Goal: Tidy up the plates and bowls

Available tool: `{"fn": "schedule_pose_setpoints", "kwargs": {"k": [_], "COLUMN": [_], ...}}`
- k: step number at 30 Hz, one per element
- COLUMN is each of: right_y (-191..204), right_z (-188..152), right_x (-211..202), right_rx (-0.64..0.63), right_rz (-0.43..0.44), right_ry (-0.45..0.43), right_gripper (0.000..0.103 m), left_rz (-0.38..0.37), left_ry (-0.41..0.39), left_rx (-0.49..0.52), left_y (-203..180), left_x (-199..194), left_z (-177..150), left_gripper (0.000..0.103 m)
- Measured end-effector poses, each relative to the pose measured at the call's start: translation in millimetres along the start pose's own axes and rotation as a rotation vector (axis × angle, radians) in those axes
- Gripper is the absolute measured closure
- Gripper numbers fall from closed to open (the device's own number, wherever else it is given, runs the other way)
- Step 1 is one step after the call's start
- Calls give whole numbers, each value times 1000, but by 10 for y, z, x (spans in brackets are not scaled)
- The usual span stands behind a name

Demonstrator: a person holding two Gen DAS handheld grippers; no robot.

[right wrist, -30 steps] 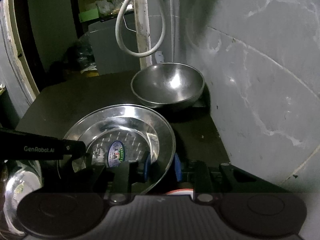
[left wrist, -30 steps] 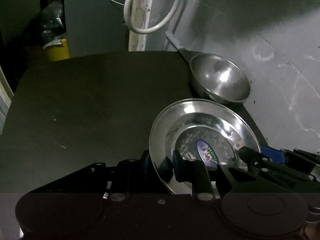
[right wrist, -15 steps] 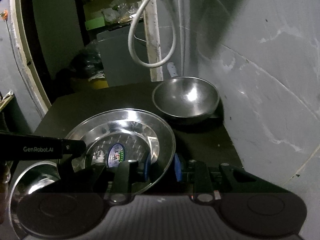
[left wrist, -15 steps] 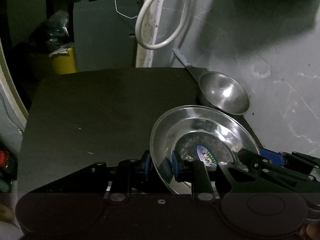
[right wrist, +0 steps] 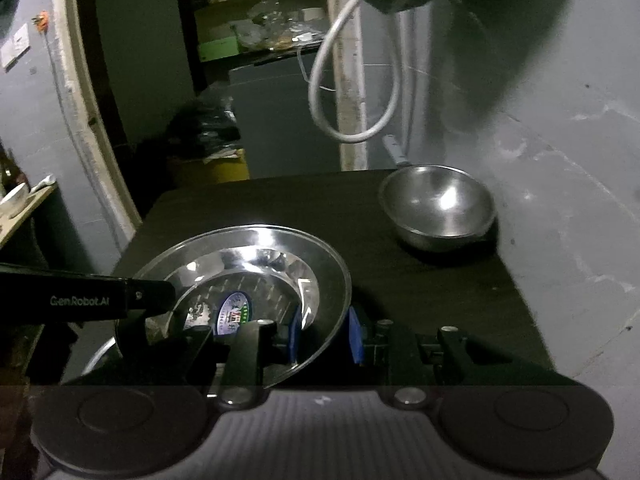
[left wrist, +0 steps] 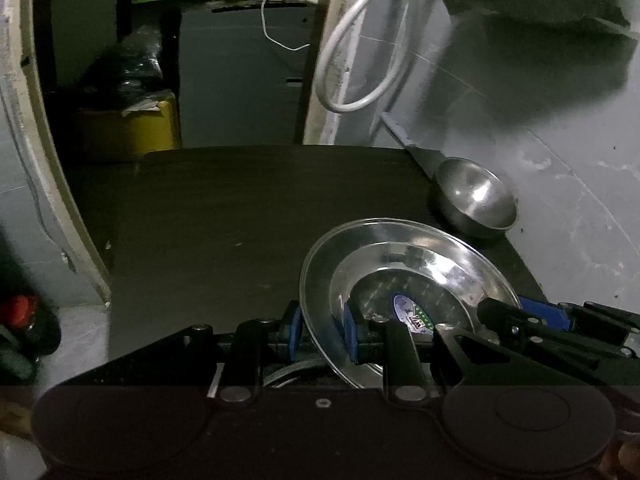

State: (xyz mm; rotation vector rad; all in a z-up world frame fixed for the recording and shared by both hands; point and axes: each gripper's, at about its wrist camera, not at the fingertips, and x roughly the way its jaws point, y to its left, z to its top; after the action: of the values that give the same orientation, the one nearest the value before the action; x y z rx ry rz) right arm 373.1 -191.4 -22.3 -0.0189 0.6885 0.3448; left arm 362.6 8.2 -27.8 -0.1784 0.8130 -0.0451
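Holding the round shiny steel plate with the oval sticker [left wrist: 404,276] by opposite rims, my left tongs [left wrist: 320,334] clench its left edge and my right tongs [right wrist: 326,334] its right edge, above the dark bench [left wrist: 248,208]. The rounded steel bowl [right wrist: 438,206] sits ahead and to the right by the grey wall [right wrist: 560,184], nearer my right tongs.

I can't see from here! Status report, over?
Left hand-held gripper and right hand-held gripper both shut on plate rim, opposite sides. Plate held above table. Bowl sits by wall; path open.
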Motion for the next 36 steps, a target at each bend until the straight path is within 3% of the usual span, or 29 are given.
{"fn": "schedule_pose_setpoints", "kwargs": {"k": [17,24,36], "right_y": [653,745,734], "right_z": [-367,-574,-636], "right_x": [-304,-281,-280], "right_rx": [-44,-42,-48], "right_rz": [46,33,0], "right_ry": [14,40,53], "right_gripper": [75,75,75], "left_rz": [31,65,95], "left_ry": [6,34,23], "left_rx": [-1,38,126], "left_y": [500,511,313], "left_x": [-482,-431,-330], "left_z": [-490,-650,-712], "left_gripper": [78,77,74]}}
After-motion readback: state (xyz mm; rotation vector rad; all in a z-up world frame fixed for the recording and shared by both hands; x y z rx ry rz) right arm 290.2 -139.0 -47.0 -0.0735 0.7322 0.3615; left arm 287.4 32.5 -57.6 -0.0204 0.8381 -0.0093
